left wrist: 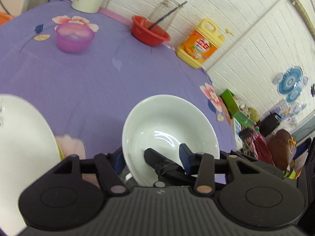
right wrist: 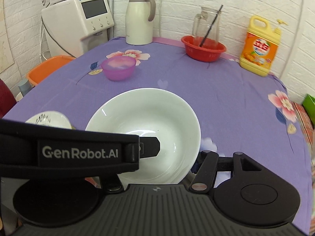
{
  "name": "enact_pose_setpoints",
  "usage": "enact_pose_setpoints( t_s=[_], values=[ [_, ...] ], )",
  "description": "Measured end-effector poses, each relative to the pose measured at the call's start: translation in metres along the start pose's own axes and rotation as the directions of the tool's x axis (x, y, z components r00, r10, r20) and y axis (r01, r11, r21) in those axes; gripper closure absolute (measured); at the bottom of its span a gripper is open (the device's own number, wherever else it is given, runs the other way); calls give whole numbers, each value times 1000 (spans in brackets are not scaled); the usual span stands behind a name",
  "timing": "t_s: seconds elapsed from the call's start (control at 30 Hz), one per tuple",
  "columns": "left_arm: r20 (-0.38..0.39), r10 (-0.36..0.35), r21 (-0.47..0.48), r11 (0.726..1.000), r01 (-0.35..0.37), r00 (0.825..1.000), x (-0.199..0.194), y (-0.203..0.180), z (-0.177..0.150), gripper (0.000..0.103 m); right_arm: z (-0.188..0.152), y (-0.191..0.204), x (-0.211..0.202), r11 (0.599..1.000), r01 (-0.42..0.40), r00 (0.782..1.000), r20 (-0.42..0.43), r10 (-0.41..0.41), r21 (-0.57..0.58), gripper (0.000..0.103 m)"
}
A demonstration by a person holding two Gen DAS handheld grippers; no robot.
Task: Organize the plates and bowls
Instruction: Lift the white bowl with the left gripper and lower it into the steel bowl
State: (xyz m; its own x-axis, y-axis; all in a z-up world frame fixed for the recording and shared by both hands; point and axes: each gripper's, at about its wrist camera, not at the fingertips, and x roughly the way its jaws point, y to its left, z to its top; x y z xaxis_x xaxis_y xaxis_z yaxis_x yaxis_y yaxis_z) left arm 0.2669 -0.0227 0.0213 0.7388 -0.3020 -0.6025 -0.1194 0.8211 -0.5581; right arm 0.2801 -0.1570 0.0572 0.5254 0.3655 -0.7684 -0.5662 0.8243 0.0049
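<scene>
A white bowl (left wrist: 169, 129) is held above the purple tablecloth in the left wrist view. My left gripper (left wrist: 130, 157) is shut on its near rim, one finger outside, one finger (left wrist: 185, 155) inside. A black finger (left wrist: 155, 157) of the other gripper also lies inside the bowl. In the right wrist view the same white bowl (right wrist: 145, 122) shows, with my left gripper's body crossing at the left and its finger (right wrist: 151, 147) inside. My right gripper (right wrist: 177, 155) clamps the bowl's near right rim. A white plate (left wrist: 21, 141) lies at the left; it also shows in the right wrist view (right wrist: 49, 120).
A purple bowl (right wrist: 119, 67), a red basin (right wrist: 203, 48) holding a glass jug, a yellow detergent bottle (right wrist: 258, 46) and a white kettle (right wrist: 138, 19) stand at the back of the table (right wrist: 226, 98). A water dispenser (right wrist: 78, 23) and an orange tub (right wrist: 49, 66) stand to the left.
</scene>
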Motion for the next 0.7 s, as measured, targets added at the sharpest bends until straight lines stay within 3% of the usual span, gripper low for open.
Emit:
enact_pose_setpoints(
  t_s=[0.3, 0.7],
  values=[
    [-57, 15, 34, 999, -14, 998, 5, -1, -39, 58, -49, 0, -11, 998, 14, 1000, -23, -13, 65, 4],
    [-63, 34, 102, 994, -27, 997, 19, -5, -37, 58, -61, -7, -2, 996, -1, 1000, -19, 3, 84, 4]
  ],
)
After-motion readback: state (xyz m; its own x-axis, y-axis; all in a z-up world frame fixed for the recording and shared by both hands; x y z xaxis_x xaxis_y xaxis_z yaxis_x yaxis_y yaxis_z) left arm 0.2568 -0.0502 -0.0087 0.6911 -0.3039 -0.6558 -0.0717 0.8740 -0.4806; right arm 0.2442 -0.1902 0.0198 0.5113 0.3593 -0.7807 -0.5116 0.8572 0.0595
